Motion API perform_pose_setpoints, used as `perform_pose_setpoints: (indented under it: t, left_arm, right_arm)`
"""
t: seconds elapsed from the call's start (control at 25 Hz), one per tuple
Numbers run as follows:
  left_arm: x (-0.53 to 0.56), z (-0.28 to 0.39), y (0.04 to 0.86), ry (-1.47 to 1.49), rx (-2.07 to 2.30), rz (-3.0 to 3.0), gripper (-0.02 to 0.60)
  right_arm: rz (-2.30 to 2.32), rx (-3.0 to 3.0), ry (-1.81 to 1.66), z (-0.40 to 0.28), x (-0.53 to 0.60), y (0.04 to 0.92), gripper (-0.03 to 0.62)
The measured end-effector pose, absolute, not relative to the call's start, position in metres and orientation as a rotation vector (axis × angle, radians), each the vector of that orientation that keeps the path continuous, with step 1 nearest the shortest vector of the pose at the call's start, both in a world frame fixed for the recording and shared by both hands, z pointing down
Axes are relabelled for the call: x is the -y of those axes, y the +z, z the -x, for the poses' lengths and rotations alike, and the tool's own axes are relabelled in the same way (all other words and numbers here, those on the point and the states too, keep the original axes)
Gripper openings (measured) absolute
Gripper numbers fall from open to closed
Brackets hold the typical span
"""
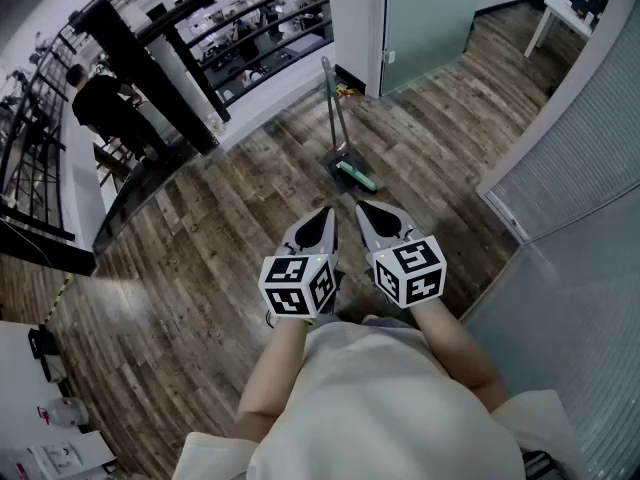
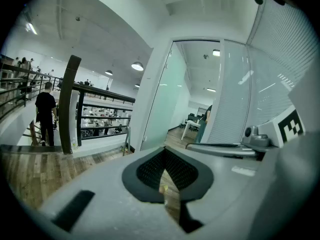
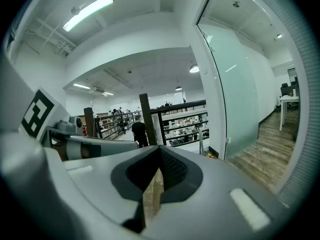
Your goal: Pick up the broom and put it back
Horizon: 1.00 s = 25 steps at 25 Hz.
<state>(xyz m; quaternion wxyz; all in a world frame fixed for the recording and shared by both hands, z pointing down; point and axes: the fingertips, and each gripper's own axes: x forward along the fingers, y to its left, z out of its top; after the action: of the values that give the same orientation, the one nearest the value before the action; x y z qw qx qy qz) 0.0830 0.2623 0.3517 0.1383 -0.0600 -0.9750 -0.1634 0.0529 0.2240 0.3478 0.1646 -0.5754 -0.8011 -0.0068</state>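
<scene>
The broom [image 1: 340, 128] stands upright on the wood floor ahead of me, its grey handle rising from a dark dustpan with a teal brush head [image 1: 358, 176] beside it. In the left gripper view its handle [image 2: 126, 140] shows as a thin pole near the white wall. The right gripper view has the same handle [image 3: 201, 143] by the glass panel. My left gripper [image 1: 325, 214] [image 2: 164, 152] and right gripper [image 1: 362, 208] [image 3: 159, 150] are side by side, a short way short of the broom. Both point toward it, shut, with nothing between the jaws.
A dark railing with a black post [image 1: 150, 63] runs along the left, and a person in black [image 1: 105, 108] stands beside it. A frosted glass panel [image 1: 425, 13] is behind the broom, a blind-covered glass wall [image 1: 570, 158] runs along the right, and a white table [image 1: 565, 13] stands far right.
</scene>
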Motion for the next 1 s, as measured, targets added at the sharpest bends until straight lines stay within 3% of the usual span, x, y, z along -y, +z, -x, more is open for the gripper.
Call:
perform_pose_setpoints:
  t: [1.0]
  left_arm:
    - [-0.249,-0.047,0.364,-0.492,2.798,0.187,0.005]
  right_arm:
    - [1.649,2.241,0.018,-0.017,-0.21,0.356,0.006]
